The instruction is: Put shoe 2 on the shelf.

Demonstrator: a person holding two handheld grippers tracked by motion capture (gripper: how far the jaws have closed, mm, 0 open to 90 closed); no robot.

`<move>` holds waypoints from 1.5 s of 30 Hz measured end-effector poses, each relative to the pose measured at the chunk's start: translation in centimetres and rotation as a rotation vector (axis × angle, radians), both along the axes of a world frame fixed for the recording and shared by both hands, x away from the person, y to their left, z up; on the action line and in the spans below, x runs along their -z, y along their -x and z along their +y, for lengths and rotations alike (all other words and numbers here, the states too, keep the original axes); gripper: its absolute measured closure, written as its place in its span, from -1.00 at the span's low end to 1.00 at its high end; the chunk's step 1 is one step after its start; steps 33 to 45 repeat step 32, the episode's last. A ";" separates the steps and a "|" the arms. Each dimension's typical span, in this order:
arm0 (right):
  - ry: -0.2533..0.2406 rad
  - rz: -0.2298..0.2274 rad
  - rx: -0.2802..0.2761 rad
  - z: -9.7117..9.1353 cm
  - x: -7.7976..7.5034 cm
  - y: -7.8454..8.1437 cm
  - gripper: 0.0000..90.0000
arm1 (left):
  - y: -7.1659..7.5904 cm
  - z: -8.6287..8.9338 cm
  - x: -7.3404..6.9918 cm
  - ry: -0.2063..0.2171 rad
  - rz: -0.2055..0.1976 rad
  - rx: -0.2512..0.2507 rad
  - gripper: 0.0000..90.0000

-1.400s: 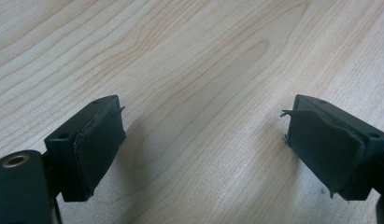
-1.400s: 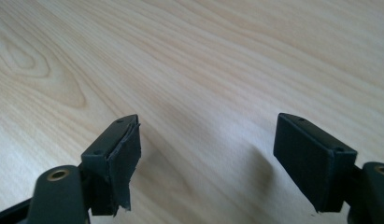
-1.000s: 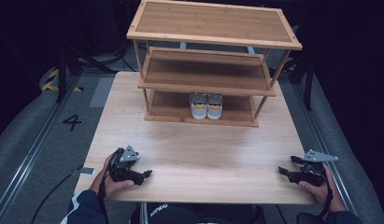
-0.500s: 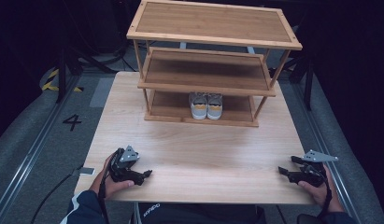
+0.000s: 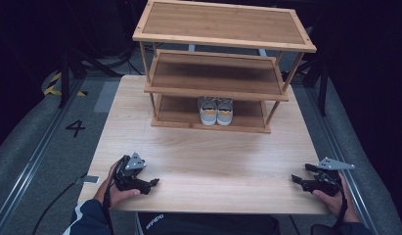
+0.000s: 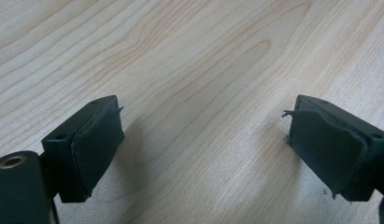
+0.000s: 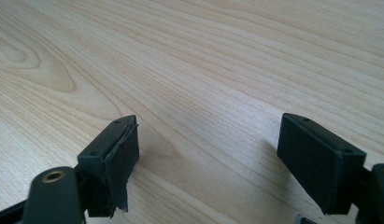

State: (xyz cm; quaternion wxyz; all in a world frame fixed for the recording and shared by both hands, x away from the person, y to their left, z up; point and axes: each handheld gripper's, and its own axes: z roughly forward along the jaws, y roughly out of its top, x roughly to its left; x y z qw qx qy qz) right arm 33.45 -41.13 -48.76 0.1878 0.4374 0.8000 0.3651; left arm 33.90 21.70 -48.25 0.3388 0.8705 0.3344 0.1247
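Two grippers rest on the bare table (image 5: 203,161), the left gripper (image 5: 153,182) at seven o'clock with wide, empty jaws aimed toward three, the right gripper (image 5: 296,179) at five o'clock equally wide, aimed toward nine, while a pair of shoes (image 5: 215,110) sits toes-forward on the shelf rack (image 5: 223,41) at twelve.

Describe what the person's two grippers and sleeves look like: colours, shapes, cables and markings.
Both the left gripper and the right gripper are black, each topped by a grey three-cornered plate. In the gripper views, each has two blocky black jaws faced with dark pads, frayed at the edges, and a brass-coloured ringed hole near the base. A black cable trails along the left wrist. The left sleeve is dark blue with a white stripe.
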 end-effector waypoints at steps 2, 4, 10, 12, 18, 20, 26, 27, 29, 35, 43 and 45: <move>0.003 -0.001 -0.001 0.0 0.0 0.0 -0.53 | 0.0 0.0 0.0 0.000 0.000 0.000 -0.77; 0.002 0.000 -0.001 0.0 0.0 0.0 -0.53 | 0.0 0.0 0.0 -0.001 0.001 0.005 -0.77; 0.004 -0.001 -0.001 0.0 0.0 0.0 -0.53 | -0.1 -0.1 0.0 0.008 0.008 -0.002 -0.79; 0.005 0.000 0.000 0.1 0.0 0.0 -0.53 | -0.1 -0.1 0.0 0.002 0.003 -0.002 -0.79; 0.006 -0.001 0.006 0.1 0.0 0.1 -0.53 | -0.3 -0.3 0.1 0.008 0.008 -0.005 -0.82; 0.006 0.000 0.008 0.1 0.0 0.1 -0.53 | -0.4 -0.2 0.0 0.001 0.005 0.002 -0.82; 0.013 -0.005 0.005 0.1 0.0 0.0 -0.55 | -0.4 -0.3 0.0 0.003 0.004 -0.006 -0.82; 0.013 -0.003 0.004 0.2 0.0 -0.1 -0.56 | -0.4 -0.3 0.0 0.003 0.004 -0.006 -0.82; 0.012 0.000 0.002 0.2 0.0 -0.2 -0.56 | -0.3 -0.3 0.0 0.002 0.004 -0.013 -0.82; 0.012 -0.001 0.003 0.2 0.0 -0.3 -0.56 | -0.2 -0.3 0.1 0.006 0.007 -0.018 -0.82; 0.012 -0.001 0.003 0.2 0.0 -0.3 -0.56 | -0.2 -0.3 0.1 0.006 0.007 -0.018 -0.82; 0.012 -0.001 0.003 0.2 0.0 -0.3 -0.56 | -0.2 -0.3 0.1 0.006 0.007 -0.018 -0.82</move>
